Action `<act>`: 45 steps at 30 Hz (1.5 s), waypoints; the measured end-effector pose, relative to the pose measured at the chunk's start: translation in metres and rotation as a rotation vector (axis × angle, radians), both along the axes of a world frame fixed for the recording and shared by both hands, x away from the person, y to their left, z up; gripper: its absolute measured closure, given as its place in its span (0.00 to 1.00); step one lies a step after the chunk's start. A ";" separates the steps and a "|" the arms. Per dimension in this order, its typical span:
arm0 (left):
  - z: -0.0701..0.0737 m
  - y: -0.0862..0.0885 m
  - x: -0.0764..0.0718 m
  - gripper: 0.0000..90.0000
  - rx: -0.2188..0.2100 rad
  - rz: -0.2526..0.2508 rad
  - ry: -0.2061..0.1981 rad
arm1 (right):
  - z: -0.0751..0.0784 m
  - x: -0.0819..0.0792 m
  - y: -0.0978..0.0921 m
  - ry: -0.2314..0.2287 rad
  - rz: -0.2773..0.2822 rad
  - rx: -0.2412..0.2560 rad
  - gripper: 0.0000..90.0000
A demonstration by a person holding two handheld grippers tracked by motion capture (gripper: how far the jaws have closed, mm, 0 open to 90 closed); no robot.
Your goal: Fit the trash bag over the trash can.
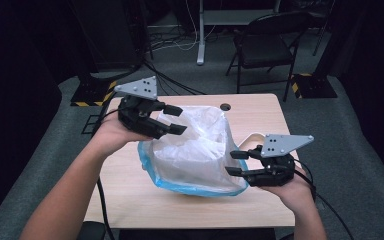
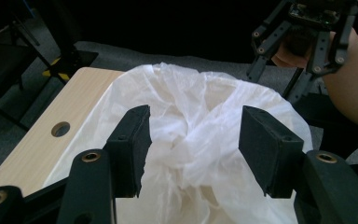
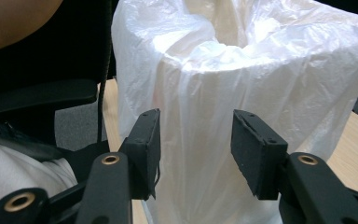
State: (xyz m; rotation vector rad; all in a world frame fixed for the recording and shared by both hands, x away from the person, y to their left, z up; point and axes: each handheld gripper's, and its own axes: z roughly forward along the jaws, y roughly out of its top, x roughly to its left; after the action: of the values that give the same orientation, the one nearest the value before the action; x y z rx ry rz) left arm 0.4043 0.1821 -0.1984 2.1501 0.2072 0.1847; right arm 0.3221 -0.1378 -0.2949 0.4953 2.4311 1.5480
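Dark room, grey carpet, a folding chair [image 1: 267, 42] behind; a pale wooden surface [image 1: 130, 175] with a cable hole [image 1: 225, 107] at its far edge carries the one thing I am working on, a bin lined with a white plastic bag [image 1: 195, 150], standing upright near the middle. A blue band [image 1: 180, 187] shows at its base; I cannot tell whether it is the bin's own wall or a second liner.

Left claw [image 1: 169, 120]: released, jaws spread, held above the bin's far-left rim and pointing down and inward. In the left gripper view the bunched film at the mouth of the bag [image 2: 191, 135] lies straight ahead between the two jaws, not yet touched as far as I can see.

Right claw [image 1: 236, 163]: also released, jaws apart, level with the bin's near-right flank and pointing sideways at it. In the right gripper view the draped wall of the bag [image 3: 205, 140] stands directly ahead of the gap, very near; contact cannot be confirmed.

Key relation: the bin's long axis is vertical and it sits between my two claws, left high at the rim, right low at the side. I judge the left nearer the loose film at the opening, so a pinch there would start from that hand, the right steadying the wall.
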 end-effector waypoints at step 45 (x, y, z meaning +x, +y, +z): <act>-0.057 -0.099 0.059 0.62 0.308 0.018 0.117 | -0.008 0.003 0.008 -0.034 -0.034 -0.011 1.00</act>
State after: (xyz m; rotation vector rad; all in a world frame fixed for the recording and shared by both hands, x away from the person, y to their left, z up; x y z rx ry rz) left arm 0.4635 0.0827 -0.2554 2.4692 0.2805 0.1056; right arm 0.3247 -0.1300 -0.3030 0.5017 2.3915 1.5160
